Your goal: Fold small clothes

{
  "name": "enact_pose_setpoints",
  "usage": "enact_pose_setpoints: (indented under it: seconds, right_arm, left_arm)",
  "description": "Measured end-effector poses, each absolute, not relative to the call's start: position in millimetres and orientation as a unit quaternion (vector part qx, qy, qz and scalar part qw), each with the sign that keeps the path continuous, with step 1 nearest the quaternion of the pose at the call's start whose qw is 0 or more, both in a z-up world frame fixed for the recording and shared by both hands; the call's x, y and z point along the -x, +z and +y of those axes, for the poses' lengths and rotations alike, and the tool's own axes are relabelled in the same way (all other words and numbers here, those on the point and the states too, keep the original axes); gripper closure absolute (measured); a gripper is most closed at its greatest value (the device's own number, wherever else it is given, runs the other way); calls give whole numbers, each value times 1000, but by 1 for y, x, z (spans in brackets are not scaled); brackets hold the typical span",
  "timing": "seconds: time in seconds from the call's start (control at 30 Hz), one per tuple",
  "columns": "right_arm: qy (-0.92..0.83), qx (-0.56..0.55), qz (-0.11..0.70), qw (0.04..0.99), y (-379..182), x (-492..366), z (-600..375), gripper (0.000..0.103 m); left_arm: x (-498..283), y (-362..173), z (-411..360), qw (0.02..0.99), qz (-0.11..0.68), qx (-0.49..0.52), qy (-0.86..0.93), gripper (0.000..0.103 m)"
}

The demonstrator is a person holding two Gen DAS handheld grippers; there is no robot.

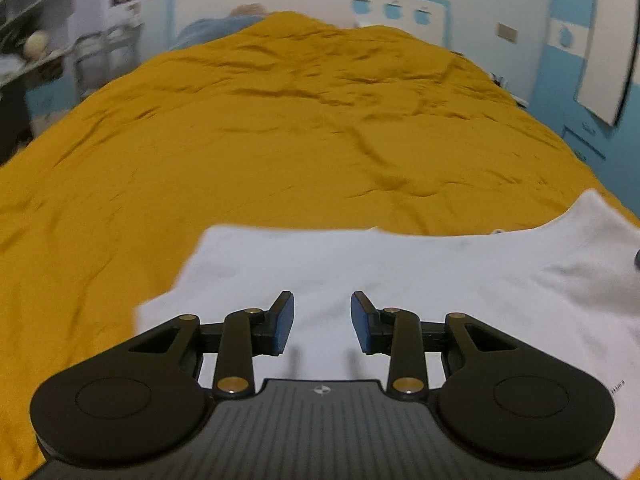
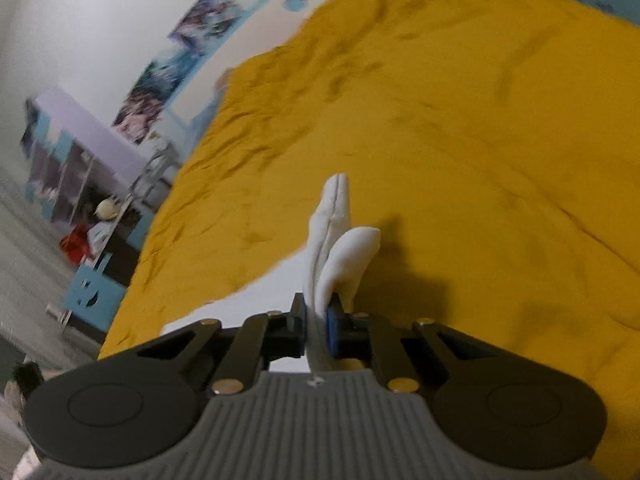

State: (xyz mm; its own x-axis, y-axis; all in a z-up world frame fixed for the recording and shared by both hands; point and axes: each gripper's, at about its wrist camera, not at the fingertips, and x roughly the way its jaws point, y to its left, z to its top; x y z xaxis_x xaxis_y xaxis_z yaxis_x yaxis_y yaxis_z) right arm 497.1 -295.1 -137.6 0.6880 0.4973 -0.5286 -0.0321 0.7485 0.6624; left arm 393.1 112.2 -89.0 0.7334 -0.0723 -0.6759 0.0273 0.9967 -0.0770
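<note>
- Mustard-yellow, rumpled cotton bedspread (image 1: 304,128) covers a wide bed and serves as the folding surface; it fills most of both wrist views.
- A small white knitted garment (image 1: 360,272), seemingly a top, lies spread flat on the near part of the bedspread, just under the left gripper. Its far edge runs straight across, and one corner rises toward the right side of the left wrist view.
- The left black two-finger gripper (image 1: 322,322) hangs above the middle of the white garment with its blue-padded fingers (image 1: 285,326) apart and nothing between them. It appears to be clear of the cloth, probably waiting to pin or take another edge.
- The right black two-finger gripper (image 2: 317,326) has its jaws pressed together on a pinched edge of the same white garment (image 2: 336,240). The cloth stands up in a soft folded ridge beyond the fingertips, lifted off the bedspread, while the rest trails down to the left.
- Judging from this hold, the right side is being raised so it can be carried over the flat body of the garment to make a fold.
- Behind the bed, pale blue and white walls carry blurred posters (image 2: 192,40), and a cluttered shelf unit (image 2: 80,184) stands beside the bed; neither takes part in the work.
</note>
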Motion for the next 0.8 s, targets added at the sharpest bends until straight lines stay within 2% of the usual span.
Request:
enact_pose_setpoints:
  seconds: [0.33,0.6,0.8]
  right_arm:
    - [194,-352,390,828,-69,-511,-176,98]
    - [179,-318,417,833,-55,-529,-49,99]
    - [183,-258,446,837,-67,-535,42,99]
  left_arm:
    - [-354,-79,198,924,360,128,-20,63]
    - [-343,-89,239,925,337,176,-6,63]
    - [-332,-104,271,917,330,223,5,63]
